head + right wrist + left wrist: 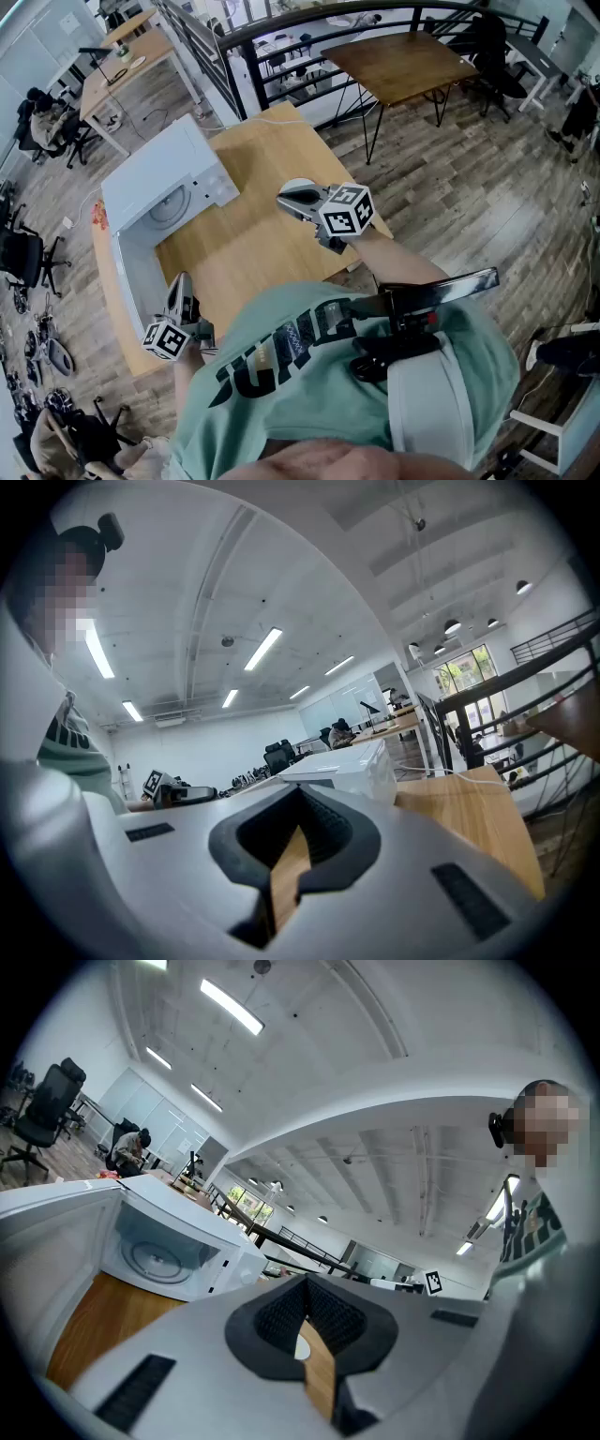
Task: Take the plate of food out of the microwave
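Observation:
The white microwave (155, 192) stands at the far left of the wooden table (253, 234) with its door (131, 277) swung open. Its cavity shows only the bare glass turntable (155, 1260). A white round plate (298, 186) lies on the table just beyond the right gripper (286, 200); I cannot make out any food on it. The right gripper (300, 799) is shut and empty, held above the table's right part. By the open door's near end is the left gripper (180, 283), also shut with nothing in it (305, 1283).
A black stair railing (281, 37) runs behind the table, with a second wooden table (403, 61) beyond it. A white cable (267, 119) trails off the far table edge. Desks and office chairs (42, 127) stand at the far left.

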`<state>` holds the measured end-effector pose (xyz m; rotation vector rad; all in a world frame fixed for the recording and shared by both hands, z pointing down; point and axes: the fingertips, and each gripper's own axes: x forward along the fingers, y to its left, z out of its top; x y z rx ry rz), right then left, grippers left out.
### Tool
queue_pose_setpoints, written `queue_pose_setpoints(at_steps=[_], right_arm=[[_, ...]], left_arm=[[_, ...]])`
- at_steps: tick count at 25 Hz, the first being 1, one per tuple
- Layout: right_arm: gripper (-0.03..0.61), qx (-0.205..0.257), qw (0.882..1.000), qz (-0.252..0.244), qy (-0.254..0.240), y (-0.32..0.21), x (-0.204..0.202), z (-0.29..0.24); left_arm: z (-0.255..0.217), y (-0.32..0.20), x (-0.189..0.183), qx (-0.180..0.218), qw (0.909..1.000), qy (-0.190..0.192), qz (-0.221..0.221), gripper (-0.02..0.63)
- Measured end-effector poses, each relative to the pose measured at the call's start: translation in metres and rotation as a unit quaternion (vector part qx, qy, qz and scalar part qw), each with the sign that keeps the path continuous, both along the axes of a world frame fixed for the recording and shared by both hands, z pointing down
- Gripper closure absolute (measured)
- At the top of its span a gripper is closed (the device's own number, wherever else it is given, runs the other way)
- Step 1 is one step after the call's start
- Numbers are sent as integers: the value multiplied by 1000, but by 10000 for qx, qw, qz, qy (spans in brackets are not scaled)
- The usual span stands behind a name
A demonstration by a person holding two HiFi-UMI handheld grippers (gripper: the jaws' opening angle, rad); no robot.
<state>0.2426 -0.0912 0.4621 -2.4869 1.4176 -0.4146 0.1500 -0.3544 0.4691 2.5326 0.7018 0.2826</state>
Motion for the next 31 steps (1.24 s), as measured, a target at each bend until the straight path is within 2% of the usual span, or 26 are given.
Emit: queue_pose_setpoints(at_steps=[9,31], right_arm=[[572,-278,9996,-10,88,-1,-5,7],[572,-370,9993,0,65,1,0,10]], left_arm=[[4,0,2,-21,10000,-38,44,609],[11,3,12,-119,9998,-37,171,609]])
